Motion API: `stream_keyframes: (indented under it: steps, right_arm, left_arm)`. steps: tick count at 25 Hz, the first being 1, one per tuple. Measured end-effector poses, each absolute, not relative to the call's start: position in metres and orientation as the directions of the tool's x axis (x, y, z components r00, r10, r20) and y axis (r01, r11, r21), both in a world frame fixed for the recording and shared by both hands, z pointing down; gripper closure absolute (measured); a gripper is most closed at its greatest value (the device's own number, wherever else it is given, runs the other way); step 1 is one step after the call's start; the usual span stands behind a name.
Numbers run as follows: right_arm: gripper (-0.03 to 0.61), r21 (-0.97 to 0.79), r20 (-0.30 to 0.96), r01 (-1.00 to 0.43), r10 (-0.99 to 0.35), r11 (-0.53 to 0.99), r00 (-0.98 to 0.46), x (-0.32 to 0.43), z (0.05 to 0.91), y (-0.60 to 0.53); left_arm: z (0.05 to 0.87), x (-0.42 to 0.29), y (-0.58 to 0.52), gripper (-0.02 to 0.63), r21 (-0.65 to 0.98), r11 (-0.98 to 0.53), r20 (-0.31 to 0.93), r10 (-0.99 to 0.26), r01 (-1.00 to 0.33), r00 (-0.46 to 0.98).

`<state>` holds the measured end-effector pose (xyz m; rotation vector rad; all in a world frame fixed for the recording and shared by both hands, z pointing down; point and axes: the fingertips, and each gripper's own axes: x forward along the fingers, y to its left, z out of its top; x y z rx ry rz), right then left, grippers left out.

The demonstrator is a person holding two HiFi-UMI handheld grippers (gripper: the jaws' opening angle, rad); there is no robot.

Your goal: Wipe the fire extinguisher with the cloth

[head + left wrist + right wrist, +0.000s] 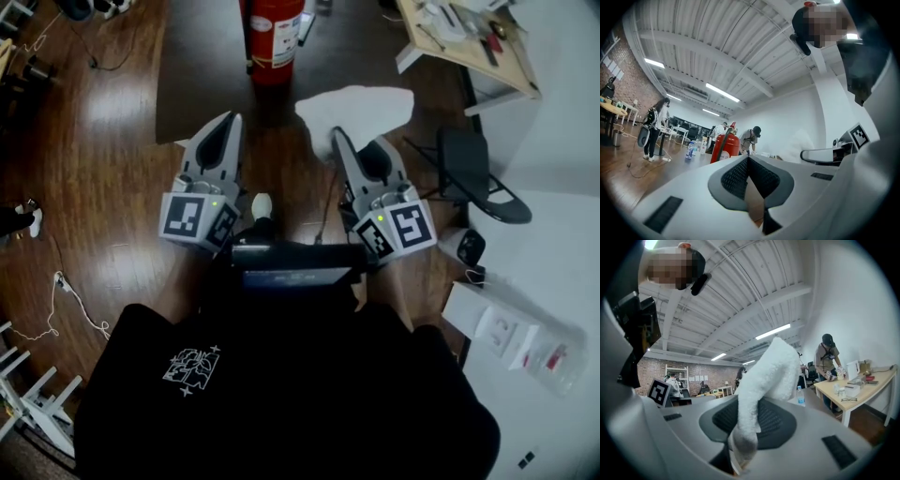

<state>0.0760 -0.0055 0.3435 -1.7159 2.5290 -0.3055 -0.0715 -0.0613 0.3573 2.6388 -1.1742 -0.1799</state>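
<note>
Pointing both forward side by side, you have your right gripper (339, 141) clamped on the white cloth (356, 111), your left gripper (228, 120) clenched empty, the fire extinguisher (275, 37) standing ahead

My top (281, 412): black, with a small white print (192, 367) on the front.
My left gripper (229, 120): pale grey shell, black ribbed pads (735, 178), black-and-white marker cube (195, 218), green light (217, 201).
My right gripper (336, 137): same grey build, own marker cube.
</note>
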Motion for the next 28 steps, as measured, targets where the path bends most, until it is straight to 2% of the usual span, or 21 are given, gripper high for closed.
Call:
stream_keyframes:
  steps: [7, 12, 20, 28]
  right_arm:
    - [0.462, -0.202, 0.058, -0.921, -0.934, 0.334, -0.352, 0.064, 0.343, -0.083]
    - [0.462, -0.19, 0.05, -0.92, -0.933, 0.342, -0.357, 0.058, 0.336, -0.104]
    - [0.462, -0.184, 0.005, -0.886, -0.901, 0.425, -0.433, 0.055, 0.317, -0.161]
    - [0.462, -0.17, -0.048, -0.847, -0.863, 0.504, -0.503, 0.016, 0.298, -0.224]
  left_arm:
    - [0.361, -0.071, -0.138, 0.614, 0.281, -0.688, -0.012, -0.7, -0.669, 0.714]
    - [0.36, -0.073, -0.152, 0.614, 0.261, -0.705, -0.02, -0.687, -0.66, 0.726]
    - [0.351, -0.066, -0.163, 0.614, 0.261, -0.684, -0.042, -0.713, -0.681, 0.7]
    - [0.35, -0.072, -0.167, 0.614, 0.259, -0.624, -0.033, -0.769, -0.737, 0.639]
